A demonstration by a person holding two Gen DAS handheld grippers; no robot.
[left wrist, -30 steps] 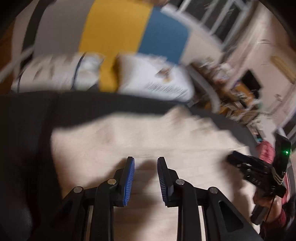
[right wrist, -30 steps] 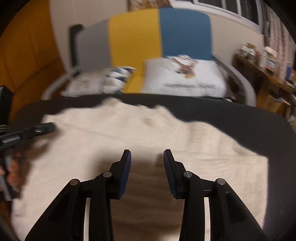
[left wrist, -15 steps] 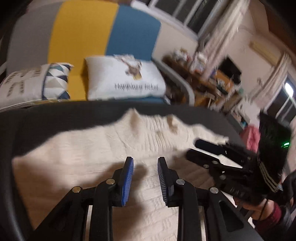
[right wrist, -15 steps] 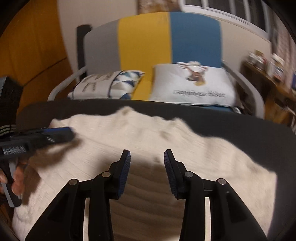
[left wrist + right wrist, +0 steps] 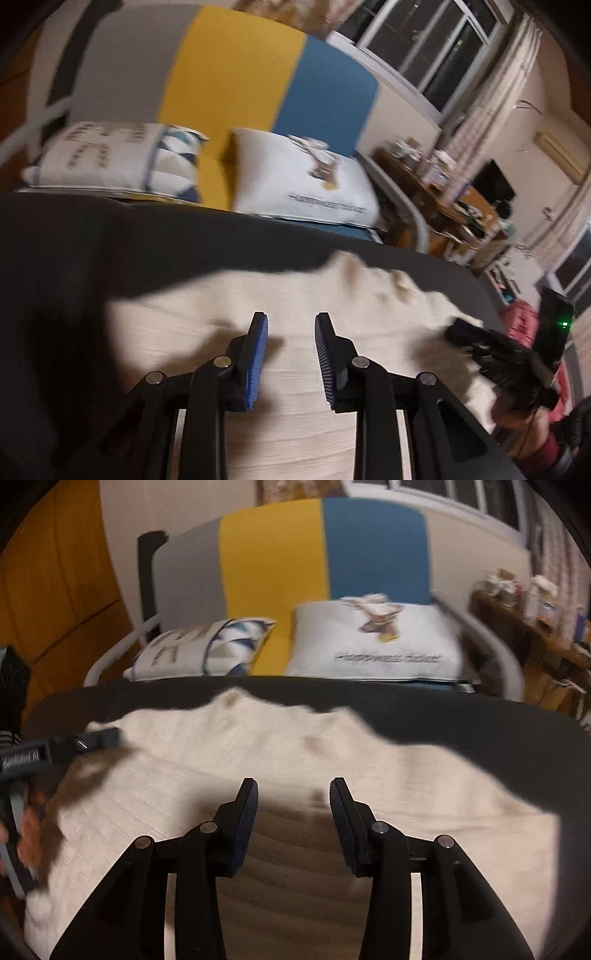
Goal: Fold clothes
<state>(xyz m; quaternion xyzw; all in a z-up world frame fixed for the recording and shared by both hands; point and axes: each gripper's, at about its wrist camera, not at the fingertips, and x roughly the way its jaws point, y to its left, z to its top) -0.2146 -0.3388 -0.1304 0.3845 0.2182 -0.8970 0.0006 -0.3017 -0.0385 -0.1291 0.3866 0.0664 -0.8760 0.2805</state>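
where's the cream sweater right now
The cream sweater lies spread flat on the dark table, under both open grippers in both wrist views. Just beyond the table's far edge is the striped sofa with two pillows.

The sweater [image 5: 295, 775] lies spread on the desk [image 5: 480, 731]. Behind the desk stands a sofa [image 5: 325, 554] carrying two pillows, one [image 5: 207, 650] left of the other [image 5: 376, 642].

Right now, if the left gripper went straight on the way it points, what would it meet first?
Most likely the cream knit sweater spread on the dark table. The left gripper hangs over it with open, empty jaws; depth is unclear.
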